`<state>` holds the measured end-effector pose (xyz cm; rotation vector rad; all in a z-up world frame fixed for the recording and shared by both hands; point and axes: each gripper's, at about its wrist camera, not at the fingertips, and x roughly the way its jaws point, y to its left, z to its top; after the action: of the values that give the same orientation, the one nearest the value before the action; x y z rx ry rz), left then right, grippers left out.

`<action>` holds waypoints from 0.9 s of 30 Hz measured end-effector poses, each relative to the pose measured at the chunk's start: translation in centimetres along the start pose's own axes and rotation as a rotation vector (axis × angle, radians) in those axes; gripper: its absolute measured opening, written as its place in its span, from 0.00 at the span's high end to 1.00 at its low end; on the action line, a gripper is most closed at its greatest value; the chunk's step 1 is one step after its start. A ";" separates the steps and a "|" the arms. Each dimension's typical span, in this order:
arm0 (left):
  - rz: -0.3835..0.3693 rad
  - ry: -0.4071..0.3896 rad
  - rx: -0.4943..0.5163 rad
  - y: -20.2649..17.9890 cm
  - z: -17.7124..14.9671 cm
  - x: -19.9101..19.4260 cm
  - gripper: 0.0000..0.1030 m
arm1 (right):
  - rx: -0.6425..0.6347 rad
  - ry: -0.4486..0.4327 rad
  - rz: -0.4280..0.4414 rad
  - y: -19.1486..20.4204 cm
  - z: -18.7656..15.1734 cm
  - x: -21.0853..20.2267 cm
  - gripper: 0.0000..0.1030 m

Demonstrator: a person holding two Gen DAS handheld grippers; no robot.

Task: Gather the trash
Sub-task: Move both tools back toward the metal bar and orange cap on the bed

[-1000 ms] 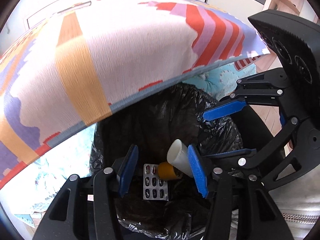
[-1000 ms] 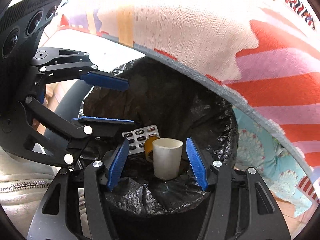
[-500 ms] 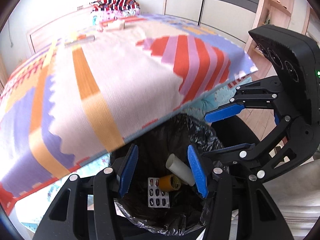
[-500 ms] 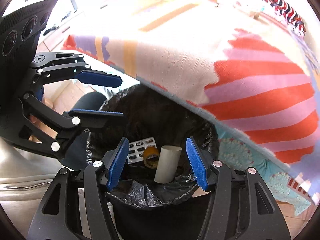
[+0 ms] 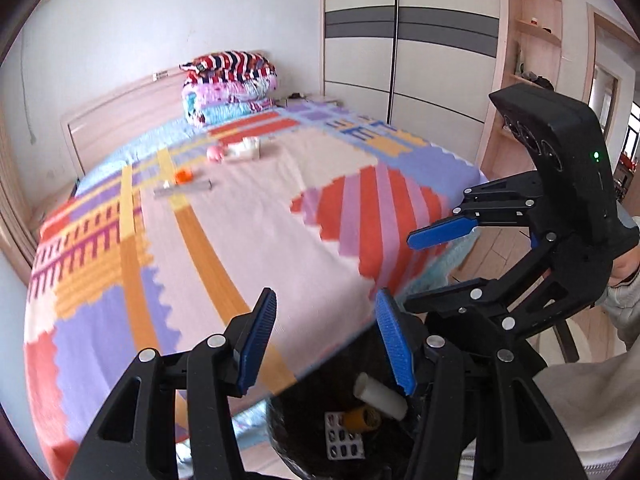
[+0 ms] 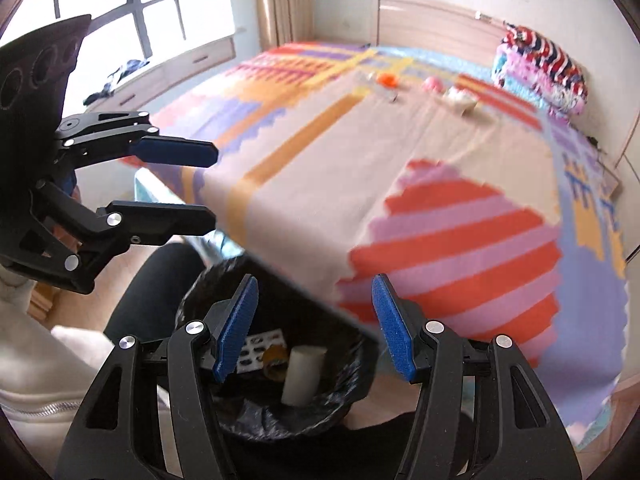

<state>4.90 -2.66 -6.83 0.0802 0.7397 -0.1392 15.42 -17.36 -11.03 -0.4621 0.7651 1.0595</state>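
A black-lined trash bin stands at the foot of the bed and holds a white tube, an orange tape roll and a pill blister pack; it also shows in the left wrist view. My left gripper is open and empty above the bin. My right gripper is open and empty above it too. Loose trash lies far up the bed: an orange piece, a pink piece, white wrappers and a thin strip.
The bed with a patterned cover fills the middle. Folded blankets sit by the headboard. A wardrobe stands at the right and a window at the left. The person's legs and pale jacket are beside the bin.
Both grippers have risen and tilted up from inside the bin. The bed top with its trash has come into view and the bin has dropped to the bottom of both views.
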 end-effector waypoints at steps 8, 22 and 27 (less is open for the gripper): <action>0.042 -0.036 0.011 2.3 3.4 0.3 0.52 | 0.030 -0.066 -0.052 -3.0 3.3 -0.7 0.43; 0.096 -0.017 -0.102 7.6 7.0 4.3 0.52 | 0.124 -0.133 -0.081 -8.0 8.4 0.7 0.43; 0.105 -0.010 -0.160 9.7 8.0 6.1 0.52 | 0.139 -0.145 -0.086 -9.3 10.5 1.8 0.43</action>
<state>16.15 5.40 -4.86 -0.0345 0.7332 0.0197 27.82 -13.28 -5.61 -0.2934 0.6792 0.9422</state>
